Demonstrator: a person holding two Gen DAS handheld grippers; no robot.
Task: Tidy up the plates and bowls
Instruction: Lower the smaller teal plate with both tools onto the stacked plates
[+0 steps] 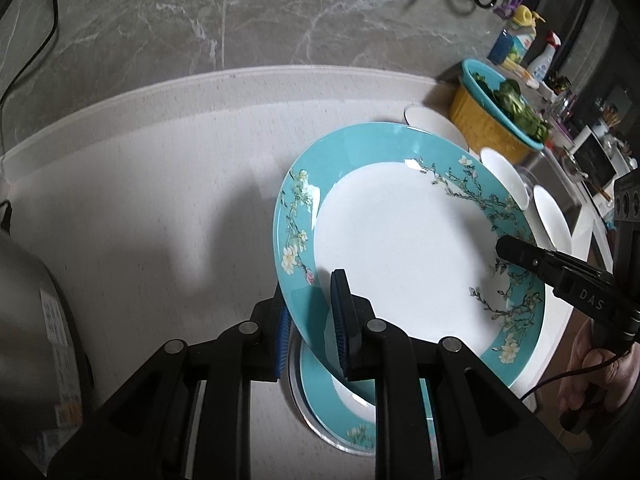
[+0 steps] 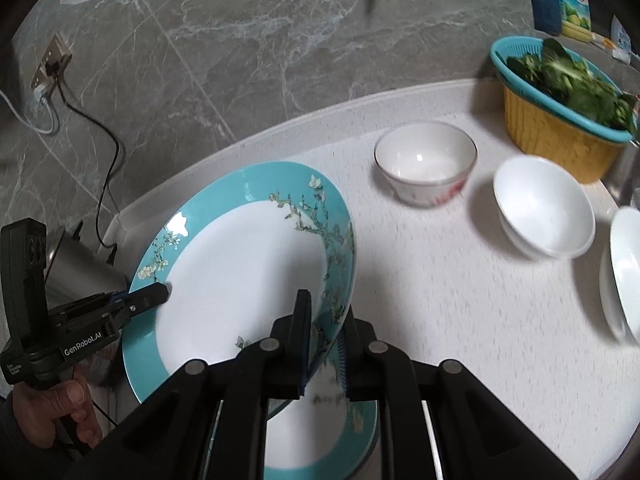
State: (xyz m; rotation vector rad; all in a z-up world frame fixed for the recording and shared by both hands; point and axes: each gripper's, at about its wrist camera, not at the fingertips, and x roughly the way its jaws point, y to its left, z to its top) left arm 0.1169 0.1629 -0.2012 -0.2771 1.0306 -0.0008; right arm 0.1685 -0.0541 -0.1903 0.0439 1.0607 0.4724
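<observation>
A teal-rimmed plate with a blossom pattern point(image 1: 400, 240) point(image 2: 240, 272) hangs tilted above the white counter, held at opposite rims. My left gripper point(image 1: 312, 320) point(image 2: 160, 292) is shut on its near-left rim. My right gripper point(image 2: 324, 340) point(image 1: 504, 248) is shut on the other rim. Directly below lies a second matching plate point(image 1: 348, 420) point(image 2: 320, 440), flat on the counter and partly hidden. Three bowls stand to the right: a gold-rimmed one with a pink print point(image 2: 426, 160) and two plain white ones point(image 2: 544, 208) point(image 2: 624, 272).
A yellow basket with a teal colander of leafy greens point(image 2: 552, 148) point(image 1: 484, 128) stands at the back right, with bottles point(image 1: 516, 40) behind it. A metal appliance point(image 1: 36, 320) sits at the left, its cable running to a wall socket point(image 2: 50, 64). A grey marble wall backs the counter.
</observation>
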